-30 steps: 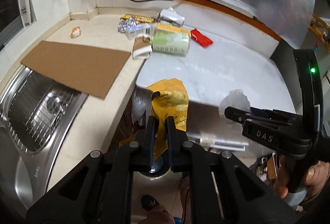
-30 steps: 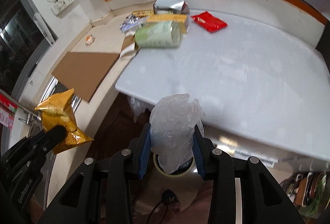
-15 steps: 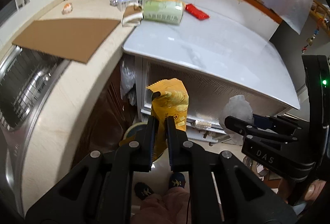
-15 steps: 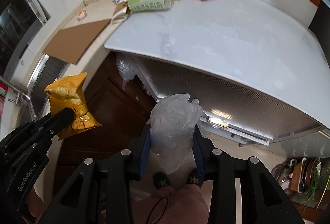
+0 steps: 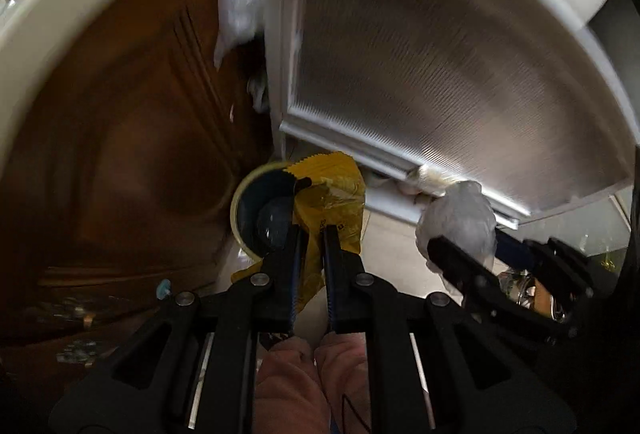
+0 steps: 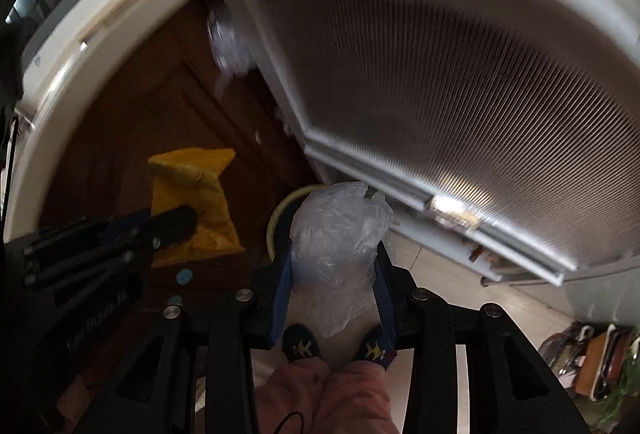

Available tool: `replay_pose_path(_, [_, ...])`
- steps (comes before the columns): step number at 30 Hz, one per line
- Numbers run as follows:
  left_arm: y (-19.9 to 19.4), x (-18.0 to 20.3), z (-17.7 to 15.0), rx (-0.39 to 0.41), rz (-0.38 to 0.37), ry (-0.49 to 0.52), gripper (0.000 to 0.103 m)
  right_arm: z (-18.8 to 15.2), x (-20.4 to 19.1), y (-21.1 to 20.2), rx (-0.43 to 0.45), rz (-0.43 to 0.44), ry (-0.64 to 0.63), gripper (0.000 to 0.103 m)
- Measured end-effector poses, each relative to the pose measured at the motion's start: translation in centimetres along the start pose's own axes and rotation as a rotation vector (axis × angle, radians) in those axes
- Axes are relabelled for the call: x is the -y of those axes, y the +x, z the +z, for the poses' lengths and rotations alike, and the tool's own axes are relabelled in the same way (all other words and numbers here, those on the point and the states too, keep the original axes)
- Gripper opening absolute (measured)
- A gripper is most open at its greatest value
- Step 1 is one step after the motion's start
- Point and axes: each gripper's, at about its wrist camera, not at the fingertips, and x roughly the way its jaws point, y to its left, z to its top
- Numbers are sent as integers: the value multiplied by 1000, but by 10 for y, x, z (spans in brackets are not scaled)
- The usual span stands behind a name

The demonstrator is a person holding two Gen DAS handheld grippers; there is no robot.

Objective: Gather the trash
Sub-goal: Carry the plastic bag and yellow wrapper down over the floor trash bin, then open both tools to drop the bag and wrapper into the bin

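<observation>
My left gripper (image 5: 314,234) pinched tight on yellow snack bag (image 5: 332,194); my right gripper (image 6: 334,266) clamps crumpled clear plastic bag (image 6: 340,234). Both point steeply down over round bin (image 5: 256,210), cream rim, dark inside, standing on pale tiled floor (image 6: 460,286). Brown wood cabinet door (image 5: 132,122) to the left, ribbed frosted panel (image 6: 460,106) w/ white frame to the right, counter edge (image 6: 120,46) arcing above. Frames blurred.

One yellow snack bag (image 5: 332,190), one crumpled clear plastic bag (image 6: 340,234), one bin (image 5: 256,210), possibly two slippers (image 6: 301,348).
</observation>
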Motion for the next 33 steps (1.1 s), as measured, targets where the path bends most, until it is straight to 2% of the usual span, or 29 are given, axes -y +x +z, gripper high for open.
replay_pose_path(6, [83, -16, -1, -77, 10, -54, 8, -19, 16, 95, -48, 32, 10, 38])
replay_pose_path(8, [110, -19, 0, -84, 28, -46, 8, -20, 22, 127, -66, 70, 31, 38])
replay_pose_path(14, [181, -31, 1, -116, 58, -21, 8, -13, 26, 219, -81, 104, -3, 39])
replay_pose_path(20, [252, -52, 17, -145, 85, -19, 9, -7, 18, 300, -108, 118, -32, 48])
replay_pose_path(22, [265, -58, 21, -158, 96, -29, 15, -6, 15, 325, -131, 135, -26, 50])
replay_pose_path(23, [274, -63, 23, -171, 104, -36, 28, -6, 15, 333, -136, 145, -17, 53])
replay_pose_path(24, [280, -66, 23, -179, 111, -39, 48, -6, 17, 338, -136, 152, -7, 55])
replay_pose_path(26, [289, -69, 22, -182, 126, -20, 67, -4, 19, 348, -129, 143, 14, 65])
replay_pose_path(29, [291, -68, 16, -182, 130, 16, 68, -3, 21, 351, -114, 129, 39, 68])
replay_pose_path(33, [286, -70, 11, -197, 133, 4, 68, -4, 23, 351, -109, 92, 40, 68])
